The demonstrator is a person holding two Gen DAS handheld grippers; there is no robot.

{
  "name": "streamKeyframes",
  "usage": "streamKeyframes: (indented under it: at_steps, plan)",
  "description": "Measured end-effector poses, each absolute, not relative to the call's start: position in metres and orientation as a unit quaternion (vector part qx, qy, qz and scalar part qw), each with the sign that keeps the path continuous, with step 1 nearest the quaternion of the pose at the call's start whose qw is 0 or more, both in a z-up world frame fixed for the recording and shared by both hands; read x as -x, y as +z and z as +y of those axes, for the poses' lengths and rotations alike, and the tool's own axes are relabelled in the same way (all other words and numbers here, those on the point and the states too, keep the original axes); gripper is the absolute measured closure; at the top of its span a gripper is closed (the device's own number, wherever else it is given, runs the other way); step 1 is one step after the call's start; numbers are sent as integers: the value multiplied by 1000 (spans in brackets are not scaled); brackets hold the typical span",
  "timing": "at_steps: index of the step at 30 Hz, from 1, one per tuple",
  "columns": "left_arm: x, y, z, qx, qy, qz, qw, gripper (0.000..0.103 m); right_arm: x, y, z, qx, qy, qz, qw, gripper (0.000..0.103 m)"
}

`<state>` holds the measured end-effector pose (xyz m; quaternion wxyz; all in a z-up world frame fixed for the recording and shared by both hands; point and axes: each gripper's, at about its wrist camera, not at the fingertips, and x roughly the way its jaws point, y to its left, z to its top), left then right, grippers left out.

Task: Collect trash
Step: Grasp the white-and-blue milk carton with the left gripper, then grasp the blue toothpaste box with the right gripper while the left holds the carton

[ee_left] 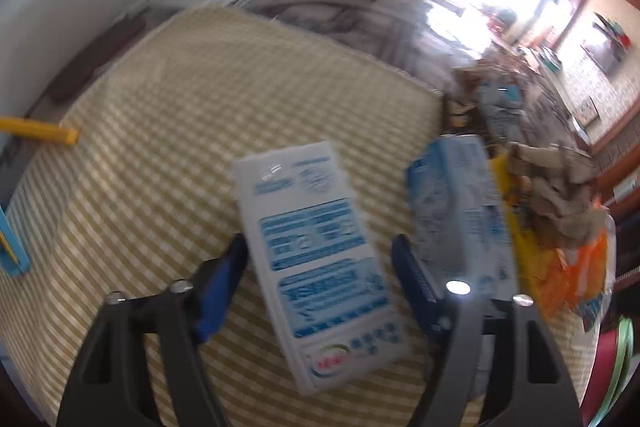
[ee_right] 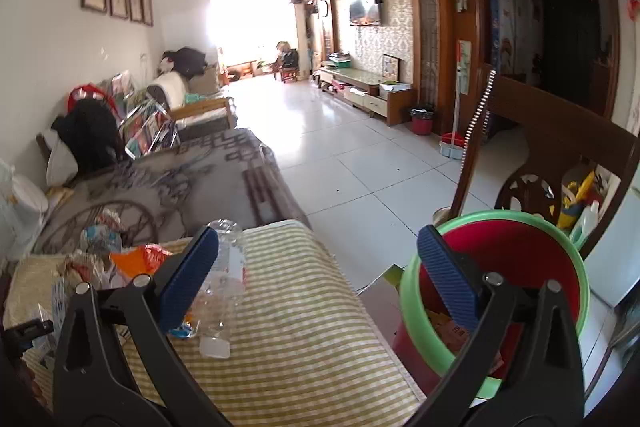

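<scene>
A white and blue carton [ee_left: 316, 259] lies flat on the yellow checked cushion [ee_left: 168, 131]. My left gripper [ee_left: 320, 247] points down over it, open, with the carton between its blue pads [ee_left: 222, 287] and neither pad pressing on it. A second blue and white carton [ee_left: 460, 203] lies just to the right. My right gripper [ee_right: 320, 275] is open and holds nothing. A crushed clear plastic bottle [ee_right: 224, 267] lies on the cushion [ee_right: 304, 327] beside its left finger. A red bin with a green rim [ee_right: 416, 311] stands beside the cushion, behind its right finger.
Orange wrappers and crumpled brown paper are piled at the cushion's edge [ee_left: 560, 211], seen also as a trash pile [ee_right: 100, 259]. A yellow peg [ee_left: 40, 133] lies at the left. A grey patterned blanket [ee_right: 180, 183], a wooden chair [ee_right: 560, 143] and tiled floor [ee_right: 360, 163] surround the spot.
</scene>
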<state>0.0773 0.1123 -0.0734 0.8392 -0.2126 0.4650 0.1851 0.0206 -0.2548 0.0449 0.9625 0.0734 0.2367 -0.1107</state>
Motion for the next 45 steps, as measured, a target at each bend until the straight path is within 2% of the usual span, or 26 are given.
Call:
streamKeyframes:
  at_steps: [3,5,7,15,19,24,31,37,45]
  plan:
    - [-74,-75,115,209,173,457,847,41,-25,43,-245,-70,-91,248,962,5]
    - [-71,-72,112,193,164,460,851,48,-26,40,-239,-65,-77,253,962,5]
    - [-58,-67,111,202,144,463,851,51,-25,39,-231,-59,-57,258,963,5]
    - [22,-47,120,241,111,418,869,52,-29,20,-178,-29,56,305,950,5]
    - [33,-43,135,236,134,390,880,52,-30,12,-136,-8,113,337,935,6]
    - [31,-41,136,234,114,380,888,52,-39,-1,-77,4,173,385,907,18]
    - [34,-34,144,256,97,358,893,51,-63,-23,6,24,235,447,862,49]
    - [37,-34,147,272,90,351,892,51,-77,-35,62,80,232,463,851,50]
    - [38,-35,150,288,82,348,888,51,-92,-53,79,99,210,492,839,52]
